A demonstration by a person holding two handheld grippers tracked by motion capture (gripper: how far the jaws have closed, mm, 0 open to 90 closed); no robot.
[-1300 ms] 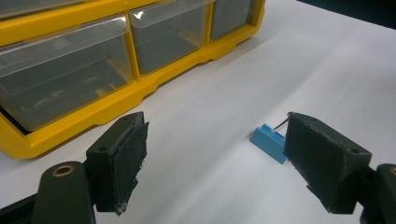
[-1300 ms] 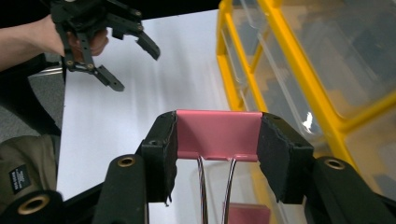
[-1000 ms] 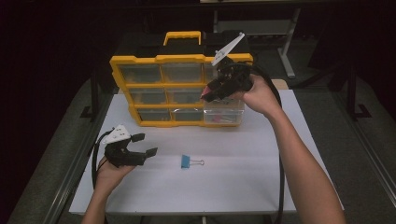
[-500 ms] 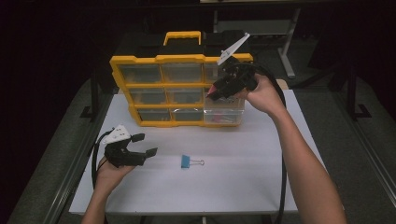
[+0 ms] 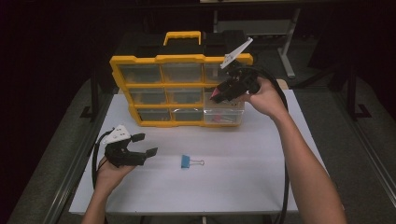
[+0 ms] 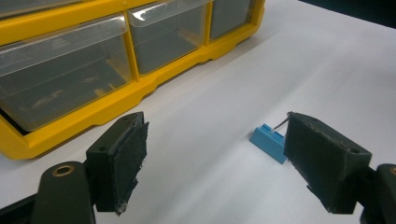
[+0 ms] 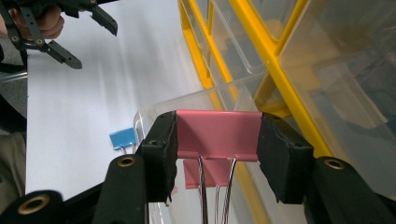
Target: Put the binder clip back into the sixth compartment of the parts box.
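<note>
My right gripper [image 7: 217, 154] is clamped on a pink metal binder clip [image 7: 217, 134], pads pressing its two ends, wire handles hanging down between them. In the high view that right gripper [image 5: 219, 95] hangs over the pulled-out clear plastic drawer [image 5: 224, 113] at the lower right corner of the yellow plastic organiser box with clear drawers [image 5: 177, 86]. A second pink clip [image 7: 201, 173] lies in that drawer directly below the held one.

My left gripper [image 5: 144, 145] rests low over the white tabletop [image 5: 233, 177], jaws spread wide with nothing between the pads [image 6: 120, 158]. A blue metal binder clip [image 5: 189, 162] lies flat on the table just beyond them, near but apart; it sits close beside my far pad in the left gripper view.
</note>
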